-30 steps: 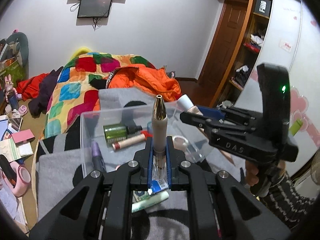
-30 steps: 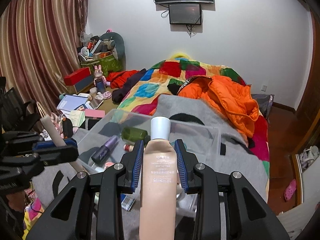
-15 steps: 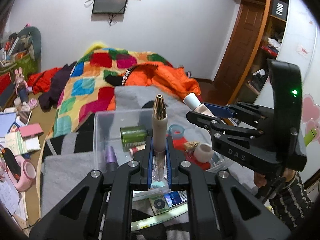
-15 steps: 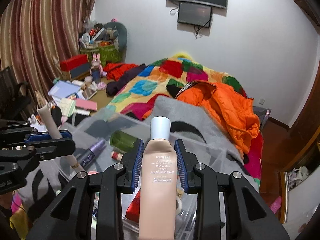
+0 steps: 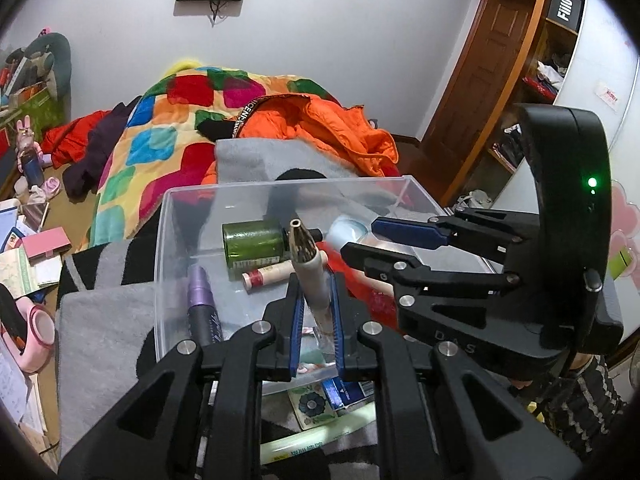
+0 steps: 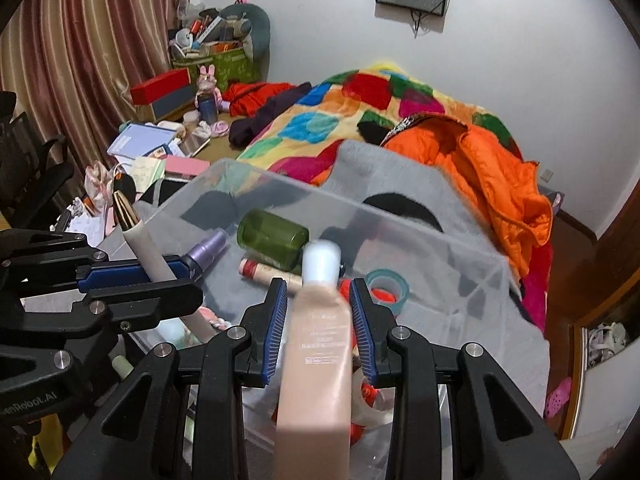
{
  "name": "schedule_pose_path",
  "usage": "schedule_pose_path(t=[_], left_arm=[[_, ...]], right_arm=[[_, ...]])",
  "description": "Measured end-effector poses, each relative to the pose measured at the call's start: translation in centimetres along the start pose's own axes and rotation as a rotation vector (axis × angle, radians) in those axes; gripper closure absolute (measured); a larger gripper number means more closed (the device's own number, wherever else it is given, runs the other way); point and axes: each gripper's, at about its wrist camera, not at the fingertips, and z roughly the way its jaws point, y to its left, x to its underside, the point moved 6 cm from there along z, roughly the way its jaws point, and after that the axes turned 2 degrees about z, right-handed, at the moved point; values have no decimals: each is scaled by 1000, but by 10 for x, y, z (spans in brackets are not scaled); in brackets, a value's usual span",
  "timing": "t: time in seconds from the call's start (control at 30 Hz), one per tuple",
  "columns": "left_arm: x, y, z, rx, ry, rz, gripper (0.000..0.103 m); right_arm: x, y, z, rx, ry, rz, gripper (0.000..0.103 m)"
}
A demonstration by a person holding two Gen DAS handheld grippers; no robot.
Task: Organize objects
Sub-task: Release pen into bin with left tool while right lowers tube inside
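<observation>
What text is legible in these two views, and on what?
"Fiilo": black box on the wardrobe shelf.
"DAS": body of the right hand-held gripper, left wrist view.
"...enRobot.AI", mirrored and partly cut off: body of the left hand-held gripper, right wrist view.
Print on the peach bottle: blurred, unreadable.
Lettering on the orange jacket collar and the green bottle label: too small.

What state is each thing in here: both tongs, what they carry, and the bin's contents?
Left tongs: shut on the gold-tipped pen, over the bin.
Gold-tipped pen: gripped, tip forward.
Right tongs: shut on the beige tube.
Beige tube: gripped, white cap forward.
Clear bin: open, no lid, partly filled.
Green bottle: lying on its side in the bin.
Purple bottle: lying in the bin.
Tape roll: lying flat in the bin.
</observation>
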Motion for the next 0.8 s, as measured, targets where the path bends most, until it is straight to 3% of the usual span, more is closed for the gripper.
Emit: schedule_pose_path(t=[0.2,0.23,0.3,0.47,0.6,0.8], left_arm=[[3,3,-5,-10,5,-6,89],[4,4,-6,-14,6,-8,87],[4,6,-8,-22,6,-9,71],[5,10,-15,-45,2,2,66],[3,10,-24,-66,-11,5,48],[-7,15,-45,-107,-60,7,35]], right_arm=[[3,0,-7,2,-10,10,74],[4,0,-9,-1,-12,14,74],[6,0,-14,-4,-20,21,73],[13,0,-31,2,-57,28,62],[18,0,-47,10,-94,35,51],[24,7,-70,14,-143,18,45]])
